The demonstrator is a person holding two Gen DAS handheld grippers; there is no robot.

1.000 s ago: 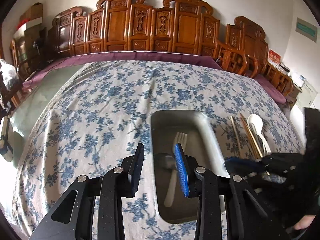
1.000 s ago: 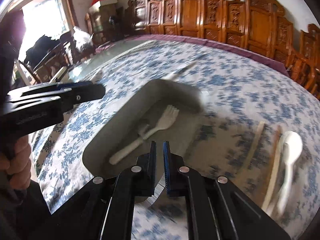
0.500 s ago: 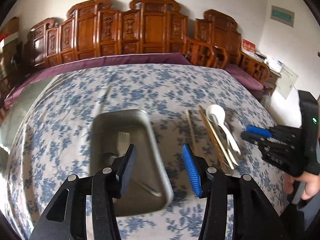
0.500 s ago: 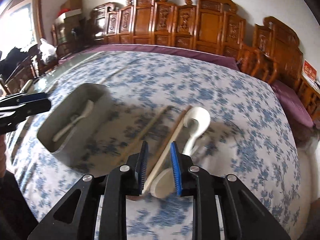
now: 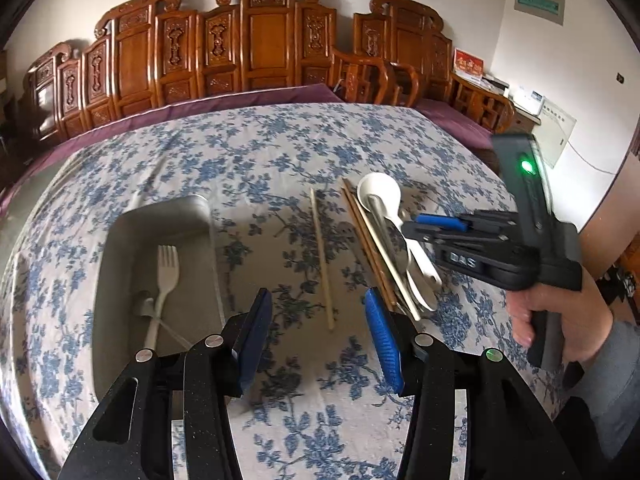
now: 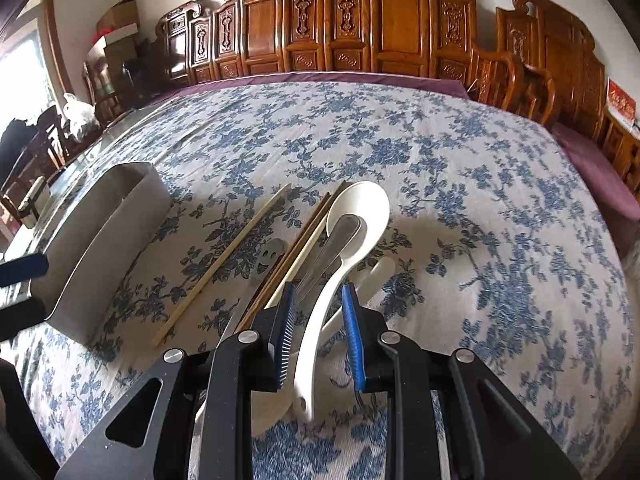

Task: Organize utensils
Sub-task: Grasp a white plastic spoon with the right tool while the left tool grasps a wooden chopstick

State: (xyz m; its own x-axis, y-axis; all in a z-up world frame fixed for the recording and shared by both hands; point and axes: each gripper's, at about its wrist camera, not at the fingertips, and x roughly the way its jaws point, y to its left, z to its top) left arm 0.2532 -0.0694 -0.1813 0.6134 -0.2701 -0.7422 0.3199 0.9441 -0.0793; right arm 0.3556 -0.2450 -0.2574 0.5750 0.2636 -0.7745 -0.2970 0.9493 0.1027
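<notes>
Right gripper (image 6: pixel 318 330) jaws released, straddling the white spoon (image 6: pixel 352 232) handle: light, stiff, slippery; grip mid-handle; left gripper (image 5: pixel 318 334) jaws released

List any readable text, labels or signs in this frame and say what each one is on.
"DAS": white letters on the side of the right gripper, read from the left wrist view; the first letter is uncertain.
Green wall sign: characters too small to read.
Red card on the sideboard: gold characters, blurred.
White wall notice: print too small to read.
</notes>
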